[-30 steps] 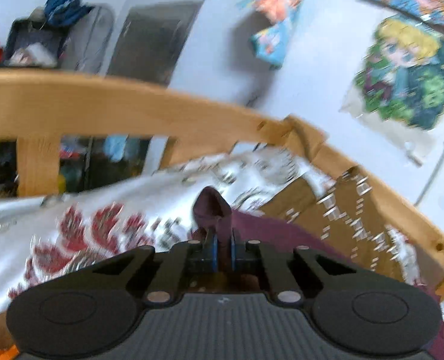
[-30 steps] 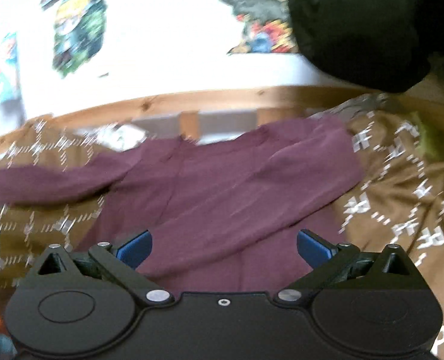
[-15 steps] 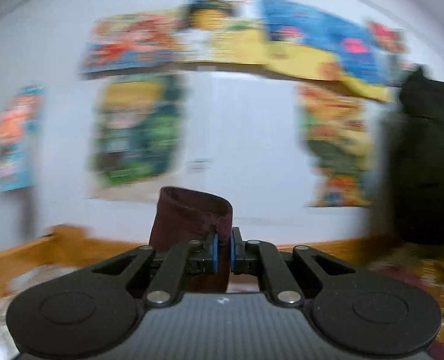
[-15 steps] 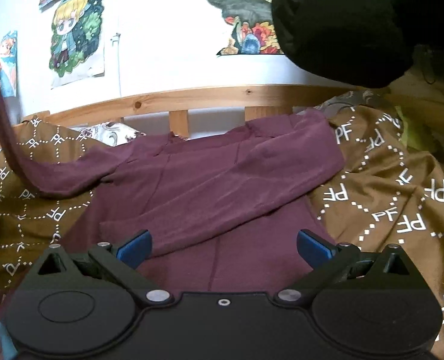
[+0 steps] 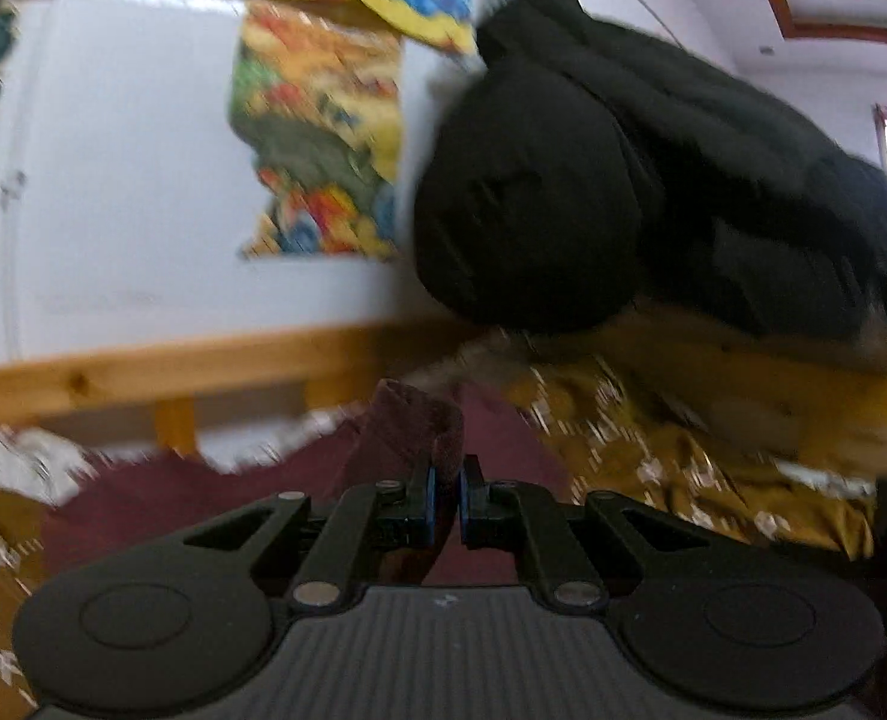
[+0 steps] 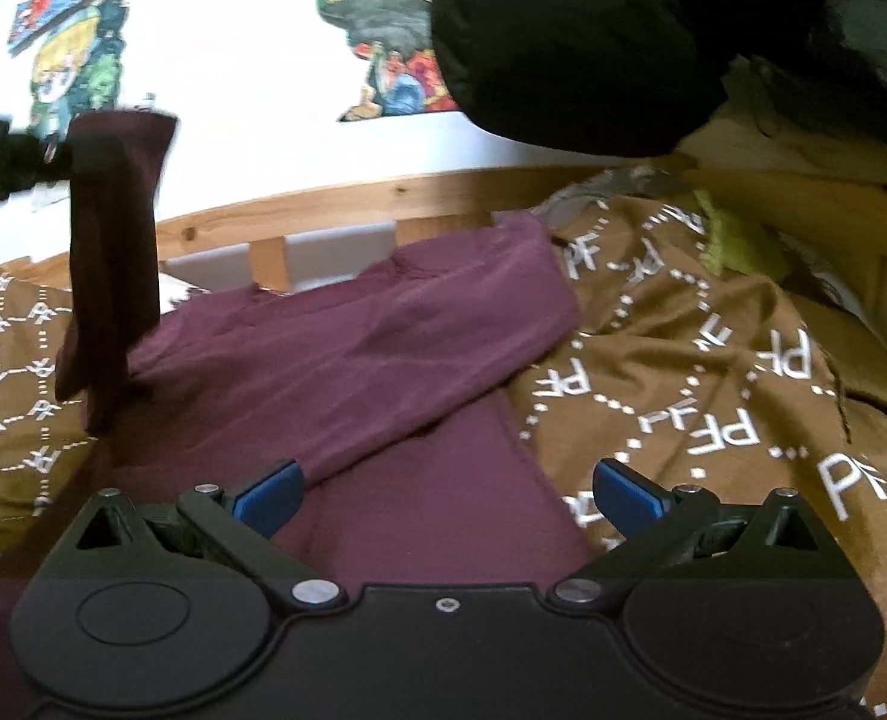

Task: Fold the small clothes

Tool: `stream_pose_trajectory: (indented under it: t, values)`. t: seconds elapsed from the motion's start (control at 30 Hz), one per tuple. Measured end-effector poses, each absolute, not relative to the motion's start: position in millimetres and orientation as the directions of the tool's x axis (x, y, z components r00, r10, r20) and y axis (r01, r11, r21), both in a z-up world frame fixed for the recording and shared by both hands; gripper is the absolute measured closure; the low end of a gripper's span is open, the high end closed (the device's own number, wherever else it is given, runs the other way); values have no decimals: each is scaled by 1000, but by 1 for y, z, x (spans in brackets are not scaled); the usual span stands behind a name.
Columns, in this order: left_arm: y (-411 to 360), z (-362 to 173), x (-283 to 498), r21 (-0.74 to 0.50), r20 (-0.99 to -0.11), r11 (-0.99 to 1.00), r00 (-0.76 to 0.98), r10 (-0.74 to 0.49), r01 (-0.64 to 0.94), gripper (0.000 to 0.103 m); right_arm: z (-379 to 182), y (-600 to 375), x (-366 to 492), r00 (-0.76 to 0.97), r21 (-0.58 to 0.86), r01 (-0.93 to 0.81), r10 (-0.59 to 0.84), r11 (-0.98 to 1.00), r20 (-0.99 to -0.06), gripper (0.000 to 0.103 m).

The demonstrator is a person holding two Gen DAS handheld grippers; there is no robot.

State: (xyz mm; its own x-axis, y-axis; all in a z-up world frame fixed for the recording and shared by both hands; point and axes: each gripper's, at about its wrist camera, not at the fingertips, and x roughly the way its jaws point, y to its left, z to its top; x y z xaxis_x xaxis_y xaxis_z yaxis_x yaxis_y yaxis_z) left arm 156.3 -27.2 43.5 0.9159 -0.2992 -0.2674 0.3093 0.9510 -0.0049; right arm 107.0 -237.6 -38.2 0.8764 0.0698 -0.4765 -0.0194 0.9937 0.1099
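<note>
A maroon long-sleeved top [image 6: 383, 360] lies spread on a brown blanket [image 6: 713, 372] printed with white "PF" letters, its body running toward the near edge under the right gripper. One sleeve is folded across the chest toward the right. The other sleeve [image 6: 113, 252] is lifted off the bed at the left, hanging down from its cuff. The left gripper [image 5: 443, 501] has its blue-padded fingers [image 5: 428, 501] pressed together on that cuff, the fabric standing up between them. The right gripper [image 6: 446, 495] hovers low over the hem with its blue fingertips [image 6: 266, 498] spread wide, nothing between them. Beyond the top runs a wooden bed rail [image 6: 335, 204], with a white wall bearing cartoon posters [image 6: 77, 66] behind it. A black padded garment [image 6: 569, 42] hangs at the far right.
</note>
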Motion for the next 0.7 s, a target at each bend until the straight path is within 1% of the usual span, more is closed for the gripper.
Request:
stream_pose_trajectory:
  t: [0.13, 0.37, 0.43, 0.47, 0.5, 0.53, 0.57, 0.6, 0.7]
  values:
    - [-38, 23, 161, -15, -325, 943, 890, -320, 333, 96, -44, -251, 113, 869, 135, 40, 32, 990, -494, 1]
    - [-47, 0, 163, -70, -404, 935, 847, -344, 346, 96, -48, -266, 116, 861, 179, 110, -3, 978, -509, 1]
    - [-49, -2, 162, -89, -426, 933, 834, -351, 347, 95, -48, -267, 116, 862, 179, 113, -7, 977, -507, 1]
    - [-50, -4, 162, -103, -437, 932, 826, -357, 348, 92, -47, -267, 116, 863, 178, 115, -9, 977, -504, 1]
    - [-49, -5, 162, -116, -447, 930, 817, -363, 350, 80, -47, -267, 115, 865, 176, 116, -13, 977, -502, 1]
    - [-48, -7, 161, -136, -458, 926, 807, -374, 353, 72, -46, -268, 115, 866, 176, 119, -15, 977, -500, 1]
    - [-47, -8, 159, -154, -459, 922, 800, -386, 356, 49, -46, -269, 114, 867, 176, 122, -19, 977, -498, 1]
    - [-45, -8, 155, -178, -453, 914, 794, -405, 364, 31, -46, -270, 114, 868, 177, 127, -23, 976, -496, 1]
    - [-37, -4, 142, -219, -413, 899, 798, -438, 380, 19, -45, -272, 114, 870, 183, 143, -36, 973, -491, 1]
